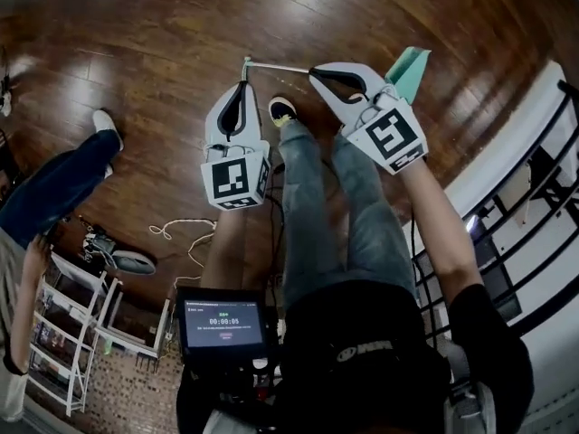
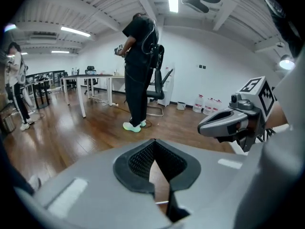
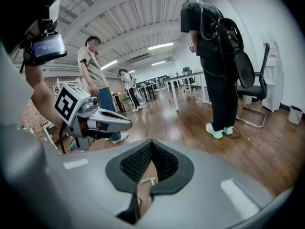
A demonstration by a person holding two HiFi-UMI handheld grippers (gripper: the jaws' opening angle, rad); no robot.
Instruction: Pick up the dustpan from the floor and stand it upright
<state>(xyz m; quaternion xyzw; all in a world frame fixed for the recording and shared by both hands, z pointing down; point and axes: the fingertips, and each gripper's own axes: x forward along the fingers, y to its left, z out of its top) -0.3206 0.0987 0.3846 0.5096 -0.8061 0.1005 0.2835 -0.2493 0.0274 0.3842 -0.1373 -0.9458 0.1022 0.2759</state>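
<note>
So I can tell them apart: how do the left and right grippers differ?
The white left gripper points straight up the head view, near the end of the dustpan's thin metal handle; the white right gripper slants leftward beside the green pan. Both have shut, empty jaws.

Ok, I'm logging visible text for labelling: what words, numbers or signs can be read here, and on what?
"00:00:05": timer on the body-worn screen; its other lines are too small to read.
Logo on the black shirt: blurred, unreadable.
Marker cubes: square black-and-white patterns, no words.
Nothing else is legible.
</note>
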